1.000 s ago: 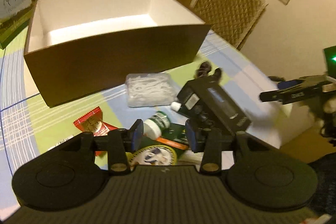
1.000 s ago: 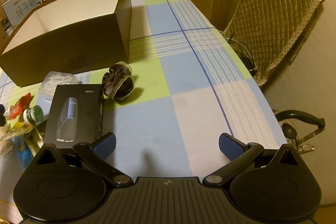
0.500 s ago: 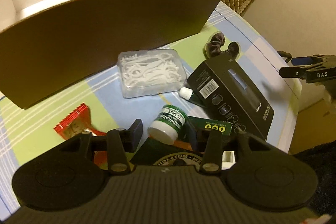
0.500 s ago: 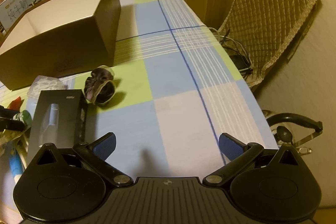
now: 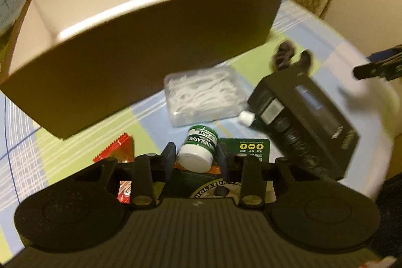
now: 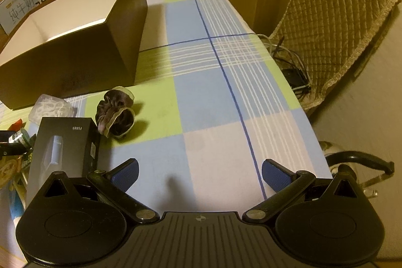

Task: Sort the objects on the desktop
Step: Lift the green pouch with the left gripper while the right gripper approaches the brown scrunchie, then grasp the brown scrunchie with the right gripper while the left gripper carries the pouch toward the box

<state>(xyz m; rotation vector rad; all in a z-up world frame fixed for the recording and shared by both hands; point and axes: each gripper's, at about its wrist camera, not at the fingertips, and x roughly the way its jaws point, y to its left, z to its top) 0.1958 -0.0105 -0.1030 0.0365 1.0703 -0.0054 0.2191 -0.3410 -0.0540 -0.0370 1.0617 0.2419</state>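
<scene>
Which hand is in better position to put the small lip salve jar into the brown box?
Left. The left gripper has just been closing, its fingers either side of the lip salve jar, facing the brown box. The right gripper is open over bare tablecloth.

Lip-salve jar [image 5: 198, 151] before floss case [image 5: 204, 97] — open box [image 5: 140, 52] behind.

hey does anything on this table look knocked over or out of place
The small lip salve jar lies on its side atop a green card, between the left gripper fingers, which have just been closing. The rest is loose clutter beside the empty box; nothing looks spilled.
</scene>
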